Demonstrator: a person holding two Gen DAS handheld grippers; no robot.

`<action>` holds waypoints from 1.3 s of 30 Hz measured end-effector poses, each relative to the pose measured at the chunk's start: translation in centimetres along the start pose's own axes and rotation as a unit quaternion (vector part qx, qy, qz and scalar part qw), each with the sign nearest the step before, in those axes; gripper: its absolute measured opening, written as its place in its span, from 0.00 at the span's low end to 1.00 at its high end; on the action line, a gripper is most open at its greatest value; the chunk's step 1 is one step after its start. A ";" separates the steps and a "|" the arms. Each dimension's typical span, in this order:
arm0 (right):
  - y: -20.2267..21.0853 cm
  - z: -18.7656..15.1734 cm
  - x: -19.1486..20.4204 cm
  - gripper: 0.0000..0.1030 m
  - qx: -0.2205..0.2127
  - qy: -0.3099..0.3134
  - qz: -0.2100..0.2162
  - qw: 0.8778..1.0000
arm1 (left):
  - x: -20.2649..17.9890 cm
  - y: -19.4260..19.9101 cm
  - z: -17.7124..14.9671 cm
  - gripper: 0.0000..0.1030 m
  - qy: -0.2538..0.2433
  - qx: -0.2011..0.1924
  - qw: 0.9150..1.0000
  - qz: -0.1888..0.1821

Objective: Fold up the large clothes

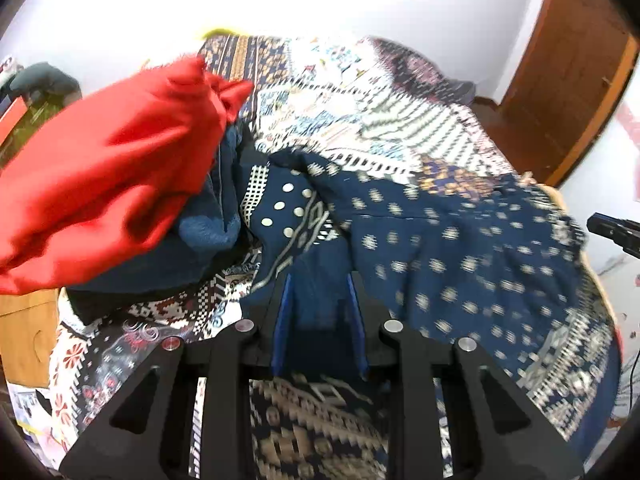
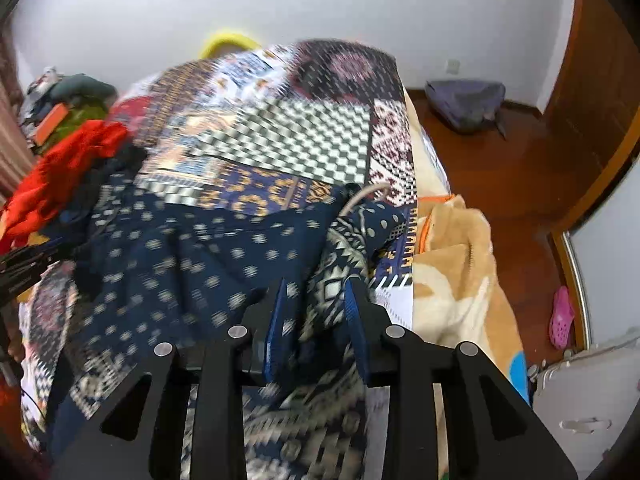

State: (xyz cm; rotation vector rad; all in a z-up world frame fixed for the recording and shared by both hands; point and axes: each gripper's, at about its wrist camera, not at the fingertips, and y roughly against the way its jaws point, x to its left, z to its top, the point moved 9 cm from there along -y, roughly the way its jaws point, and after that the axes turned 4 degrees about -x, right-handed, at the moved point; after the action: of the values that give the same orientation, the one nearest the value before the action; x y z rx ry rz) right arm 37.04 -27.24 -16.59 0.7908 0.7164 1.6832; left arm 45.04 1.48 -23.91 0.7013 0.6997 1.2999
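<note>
Clearly, the folding is at an early or middle stage. The navy dress, dark blue with small pale motifs and a patterned border, lies spread and creased across the near part of the bed, on a patchwork bedspread. It is not yet a neat packet: in the right wrist view one end of it is bunched into a heap near the right edge of the bed, with a pale cord sticking out.

The left gripper has its blue pads spread a little, and dark blue cloth sits between them; whether the pads press this cloth or only stand around it, I cannot tell. The right gripper looks the same: jaws slightly apart, the patterned border of the dress between them, and the grip is not clear because of blur.

To the left, a red garment lies on a pile of dark clothes, not folded. A beige blanket hangs at the right side of the bed.

I judge that most work remains: the dress needs smoothing and more folds, and the pile on the left waits.
</note>
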 end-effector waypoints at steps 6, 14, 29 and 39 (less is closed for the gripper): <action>6.9 -1.0 2.0 0.48 -0.054 0.022 0.011 0.998 | -1.3 6.9 -1.2 0.37 -0.023 -0.042 0.999 -0.008; 12.0 -5.4 3.5 0.48 -0.074 0.030 0.028 0.996 | -1.0 12.0 -6.1 0.61 -0.033 -0.054 0.998 -0.012; 12.3 -15.5 1.8 0.48 -0.026 -0.012 0.019 0.999 | 3.1 11.0 -18.9 0.66 0.062 0.039 0.997 -0.023; 9.5 -21.2 0.1 0.48 0.026 -0.083 0.033 0.996 | 1.5 8.8 -23.7 0.67 0.108 0.088 0.988 -0.063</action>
State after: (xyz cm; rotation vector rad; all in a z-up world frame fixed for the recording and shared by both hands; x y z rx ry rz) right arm 14.67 -30.67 -21.74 0.9883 0.6264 1.6396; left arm 21.21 5.71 -31.53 0.6519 1.0294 1.2168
